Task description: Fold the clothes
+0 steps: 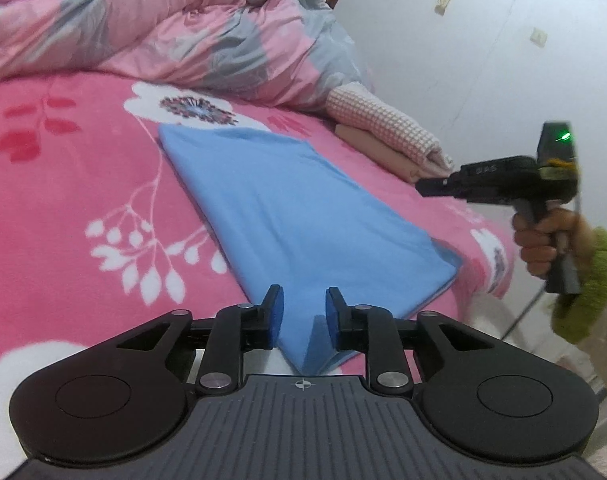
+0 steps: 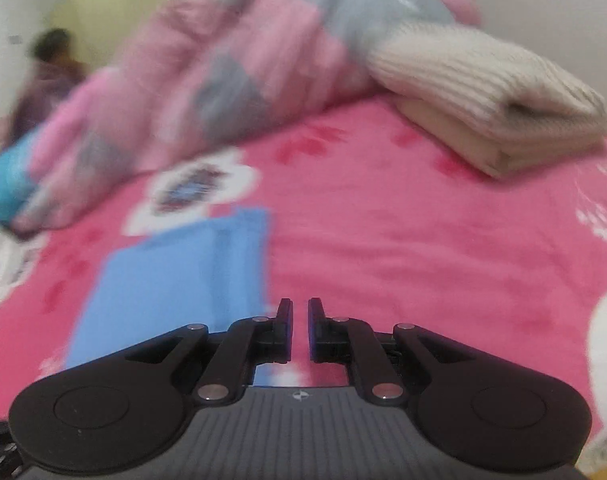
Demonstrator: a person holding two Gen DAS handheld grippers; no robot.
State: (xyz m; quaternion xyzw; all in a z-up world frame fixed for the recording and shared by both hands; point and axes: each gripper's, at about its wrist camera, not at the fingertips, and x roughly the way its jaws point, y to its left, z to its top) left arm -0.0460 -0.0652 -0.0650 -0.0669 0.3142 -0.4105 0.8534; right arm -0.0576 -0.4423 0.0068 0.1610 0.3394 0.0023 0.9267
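One pink bedsheet [image 1: 83, 184]. One quilt [image 1: 163, 20] at far side. One folded blue cloth [image 1: 287, 208] lies centre; two folded garments [image 1: 387, 132] stacked far right. Left gripper [image 1: 303, 316] apart, empty, over cloth's near edge. Right gripper [image 2: 300, 330] narrowly apart, empty.

The folded cloth [image 1: 275, 216] lies on the bedspread [image 1: 83, 184], quilt [image 1: 175, 20] behind it, stacked knitwear [image 1: 387, 136] to its right.

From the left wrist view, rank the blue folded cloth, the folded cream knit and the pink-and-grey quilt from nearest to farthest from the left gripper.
1. Blue folded cloth: right ahead of the left gripper, its near corner between the fingers.
2. Folded cream knit: farther back, to the right.
3. Pink-and-grey quilt: heaped at the back, to the left.
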